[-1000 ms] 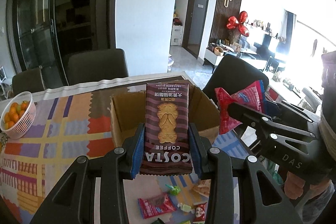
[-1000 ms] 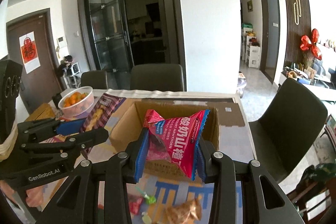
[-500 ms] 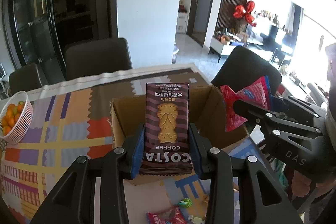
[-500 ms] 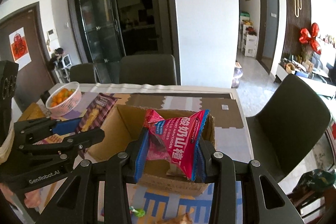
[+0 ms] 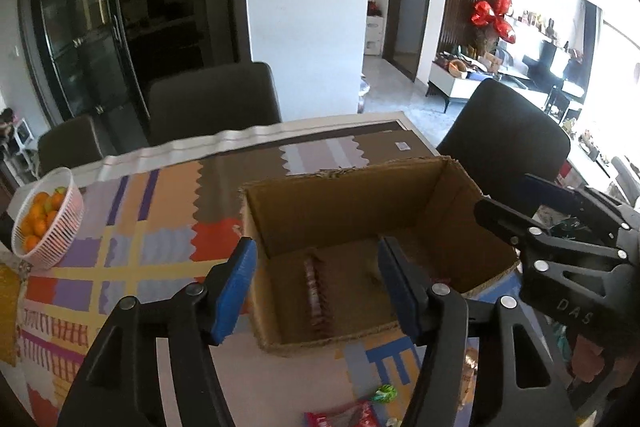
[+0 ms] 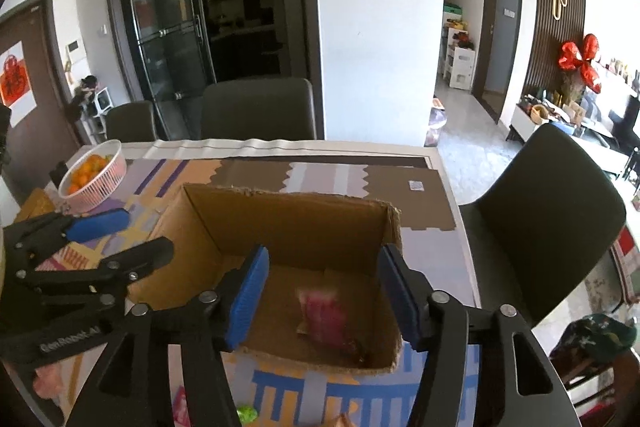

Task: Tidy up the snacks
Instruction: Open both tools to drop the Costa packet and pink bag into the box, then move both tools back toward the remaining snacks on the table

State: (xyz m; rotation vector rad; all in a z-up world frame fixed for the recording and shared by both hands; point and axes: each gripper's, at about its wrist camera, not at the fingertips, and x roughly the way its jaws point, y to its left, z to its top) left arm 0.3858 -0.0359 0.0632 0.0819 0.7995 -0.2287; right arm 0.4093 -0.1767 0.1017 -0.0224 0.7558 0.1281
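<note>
An open cardboard box (image 5: 344,203) (image 6: 288,219) stands on the patterned tablecloth. My left gripper (image 5: 316,279) is open and empty above the box's near left part; a brown-striped Costa snack pack (image 5: 314,291) shows blurred, edge-on, inside the box below it. My right gripper (image 6: 322,287) is open and empty above the box's near right part; a red hawthorn snack bag (image 6: 324,317) shows blurred inside the box. Each gripper also shows in the other's view: the right one (image 5: 532,219), the left one (image 6: 120,239).
A white basket of oranges (image 5: 44,223) (image 6: 94,177) stands at the table's left. Loose candies (image 5: 360,411) (image 6: 248,413) lie on the cloth in front of the box. Dark chairs (image 5: 212,99) (image 6: 548,211) stand behind and to the right of the table.
Both grippers moved over the box and opened. The Costa pack and the red bag left the jaws and dropped into the box.
</note>
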